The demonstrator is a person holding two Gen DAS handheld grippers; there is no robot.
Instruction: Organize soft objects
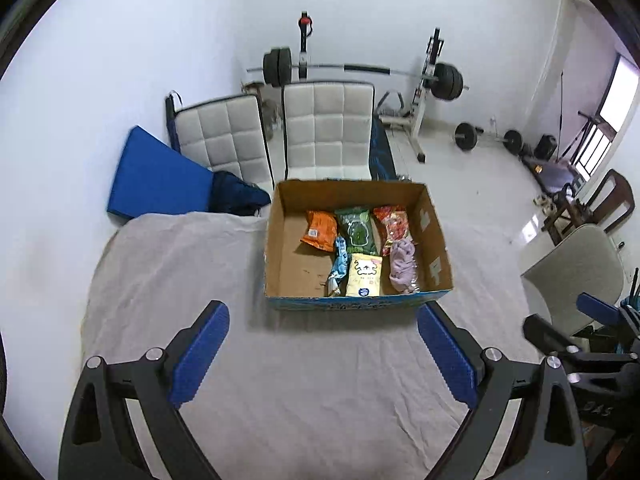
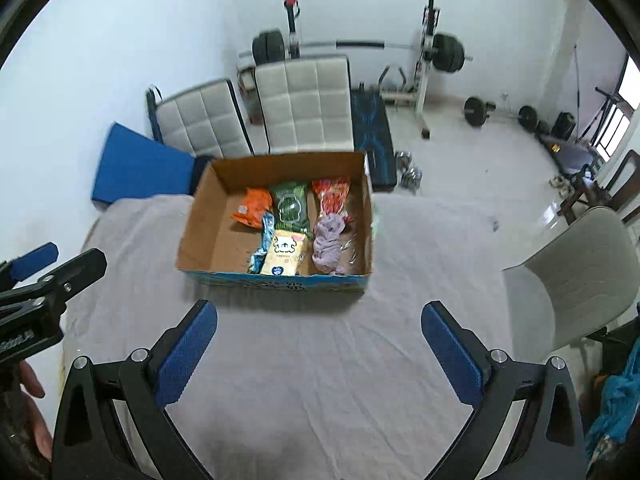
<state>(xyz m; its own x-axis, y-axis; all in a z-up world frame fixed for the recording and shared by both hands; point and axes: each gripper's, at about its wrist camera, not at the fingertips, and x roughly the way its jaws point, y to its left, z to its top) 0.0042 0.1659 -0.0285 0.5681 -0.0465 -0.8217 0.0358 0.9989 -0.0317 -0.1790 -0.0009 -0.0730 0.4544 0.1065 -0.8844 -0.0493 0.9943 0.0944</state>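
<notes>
An open cardboard box [image 1: 436, 240] [image 2: 200, 216] stands on a table under a grey cloth [image 1: 168, 280] [image 2: 420, 248]. Inside lie an orange packet [image 1: 320, 230] [image 2: 252, 210], a green packet [image 1: 356, 230] [image 2: 290, 204], a red packet [image 1: 394, 224] [image 2: 334, 196], a blue wrapper [image 1: 339, 264] [image 2: 262, 248], a yellow pouch [image 1: 364, 276] [image 2: 284, 258] and a lilac cloth bundle [image 1: 404, 266] [image 2: 328, 246]. My left gripper [image 1: 324, 356] is open and empty, in front of the box. My right gripper [image 2: 320, 348] is open and empty, also short of the box.
Two padded white chairs [image 1: 324, 128] [image 2: 304, 104] stand behind the table, beside a blue mat [image 1: 156, 176] [image 2: 132, 168]. A barbell rack [image 1: 424, 80] [image 2: 428, 48] and weights stand at the far wall. A beige chair [image 1: 576, 272] [image 2: 576, 264] is at the right.
</notes>
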